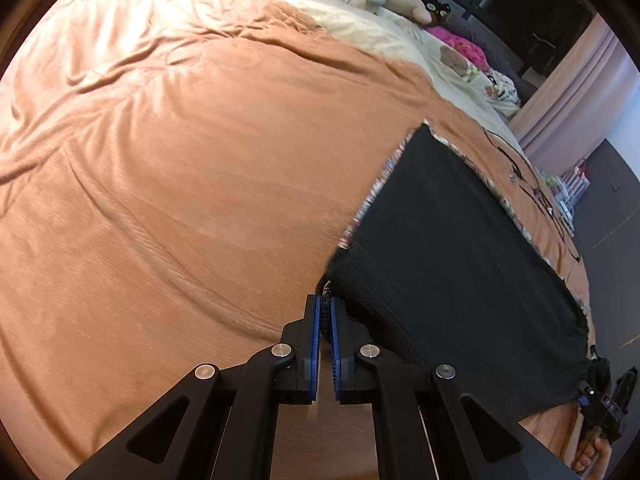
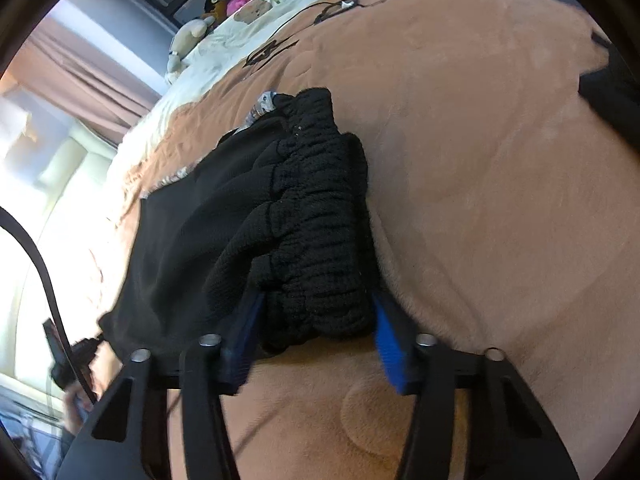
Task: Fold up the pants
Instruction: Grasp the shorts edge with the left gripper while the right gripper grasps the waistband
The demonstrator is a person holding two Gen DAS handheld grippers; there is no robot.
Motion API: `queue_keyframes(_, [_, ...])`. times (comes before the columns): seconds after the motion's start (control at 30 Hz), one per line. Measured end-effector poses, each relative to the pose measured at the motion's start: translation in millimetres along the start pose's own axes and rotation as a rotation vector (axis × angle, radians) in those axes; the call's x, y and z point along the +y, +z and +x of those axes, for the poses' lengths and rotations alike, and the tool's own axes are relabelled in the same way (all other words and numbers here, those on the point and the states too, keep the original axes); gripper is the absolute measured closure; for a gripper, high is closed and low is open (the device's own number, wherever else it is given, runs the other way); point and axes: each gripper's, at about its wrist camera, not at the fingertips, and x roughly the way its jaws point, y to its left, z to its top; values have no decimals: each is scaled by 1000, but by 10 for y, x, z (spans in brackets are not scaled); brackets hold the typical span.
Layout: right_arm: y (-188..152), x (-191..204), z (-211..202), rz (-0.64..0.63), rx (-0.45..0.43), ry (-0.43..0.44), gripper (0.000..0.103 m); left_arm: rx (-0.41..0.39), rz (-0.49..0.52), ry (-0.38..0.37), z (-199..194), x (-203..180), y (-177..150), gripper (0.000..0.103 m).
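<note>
Black knit pants flat on the tan bedspread, gathered elastic waistband bunched.

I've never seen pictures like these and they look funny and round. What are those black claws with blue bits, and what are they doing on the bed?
Those claws are grabbing tools. A person holds one in each hand, and a small camera sits on each tool, looking out along its two fingers. That wide lens makes the pictures look round.

One picture is from the left gripper. Its blue pads are shut on a corner of the black pants. The other picture is from the right gripper. Its pads sit on either side of the bunched, stretchy waistband, squeezing it.

The pants lie on a brown blanket covering the bed. Stuffed toys sit at the far end. The person is about to fold the pants.
</note>
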Motion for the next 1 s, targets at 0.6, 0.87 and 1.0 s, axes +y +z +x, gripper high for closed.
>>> queue_keyframes(0.6, [-121, -67, -286, 22, -28, 66, 32, 8, -182, -45, -167, 362, 91, 57])
queue_keyframes(0.87, [-159, -46, -162, 34, 13, 124, 32, 55, -206, -130, 23, 187, 140, 50])
queue_keyframes(1.0, [-138, -32, -86, 28, 30, 142, 32, 105, -262, -147, 193, 218, 112, 50])
